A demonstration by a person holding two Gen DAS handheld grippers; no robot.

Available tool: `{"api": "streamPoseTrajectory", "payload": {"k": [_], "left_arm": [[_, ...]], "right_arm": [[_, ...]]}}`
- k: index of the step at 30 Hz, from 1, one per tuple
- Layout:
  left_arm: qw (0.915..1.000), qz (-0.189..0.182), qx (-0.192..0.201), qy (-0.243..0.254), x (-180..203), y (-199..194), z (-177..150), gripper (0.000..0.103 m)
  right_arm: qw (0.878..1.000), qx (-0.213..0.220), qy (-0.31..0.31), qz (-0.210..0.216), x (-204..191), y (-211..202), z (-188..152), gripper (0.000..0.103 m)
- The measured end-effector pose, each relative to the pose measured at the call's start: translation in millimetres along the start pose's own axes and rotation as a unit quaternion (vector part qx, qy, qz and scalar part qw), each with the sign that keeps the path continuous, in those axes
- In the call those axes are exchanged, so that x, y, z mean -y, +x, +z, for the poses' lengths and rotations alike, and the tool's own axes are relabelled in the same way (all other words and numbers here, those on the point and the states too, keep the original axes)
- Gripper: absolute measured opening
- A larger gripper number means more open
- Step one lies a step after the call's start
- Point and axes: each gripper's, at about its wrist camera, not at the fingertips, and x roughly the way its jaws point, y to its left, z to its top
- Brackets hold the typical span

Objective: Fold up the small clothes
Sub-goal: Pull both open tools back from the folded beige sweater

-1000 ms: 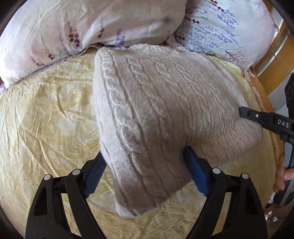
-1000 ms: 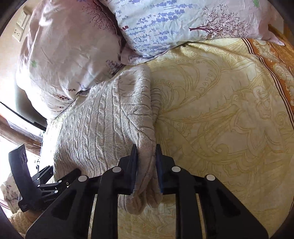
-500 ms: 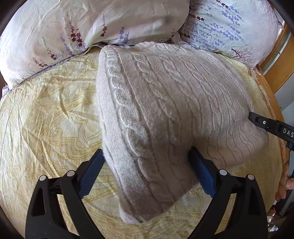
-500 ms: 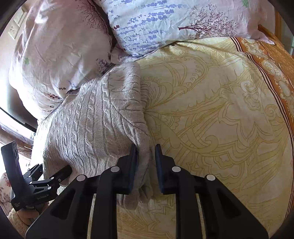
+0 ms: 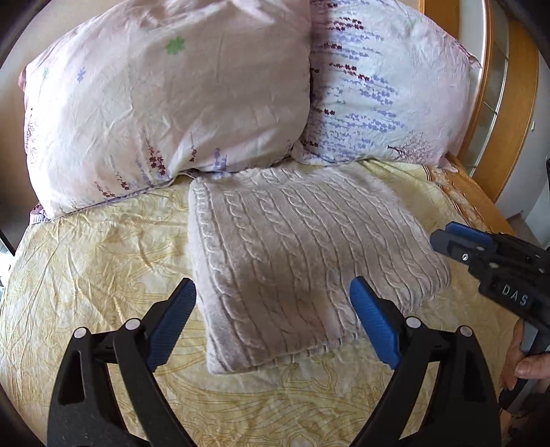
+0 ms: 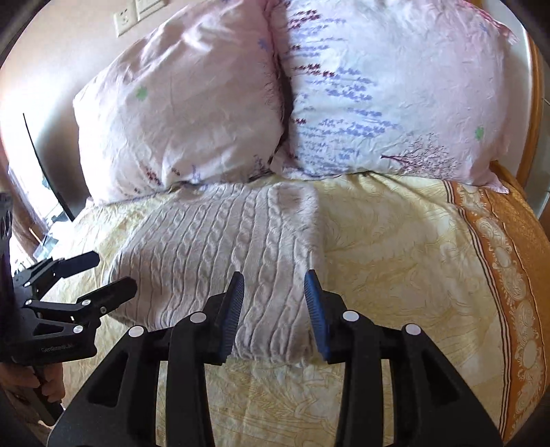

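Note:
A folded beige cable-knit sweater [image 5: 295, 261] lies flat on the yellow patterned bedspread [image 5: 86, 261], its far edge against the pillows. My left gripper [image 5: 273, 292] is open and empty, held above the sweater's near left part. My right gripper [image 6: 274, 285] is open and empty above the sweater's near right corner [image 6: 275, 309]. The right gripper also shows in the left wrist view [image 5: 457, 240] at the sweater's right edge. The left gripper shows in the right wrist view [image 6: 96, 275] at the sweater's left edge.
Two floral pillows [image 5: 165, 103] [image 5: 388, 89] lean at the head of the bed. A wooden headboard [image 5: 519, 113] curves along the right. The bedspread has an orange border [image 6: 508, 275] on the right. A wall with sockets [image 6: 127, 17] is behind.
Both grippers have let go of the sweater and drawn back; the right one opened. The sweater, lifted before, now lies flat and folded on the bed.

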Motion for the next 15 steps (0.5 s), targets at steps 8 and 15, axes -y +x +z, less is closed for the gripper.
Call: {"api": "streamPoseTrajectory", "payload": {"k": [8,15], "left_arm": [[0.9987,0.018,-0.042,0.022,8.7,24.9,-13.7,0.086],[0.9966,0.023,-0.077,0.016,9.3,40.7,-15.8,0.089]], "right_arm": [[0.998,-0.056,-0.017,-0.022,-6.6,29.6,-28.9,0.039],[0.997,-0.050,-0.043,-0.043,-13.3,36.3,-38.0,0.040]]}}
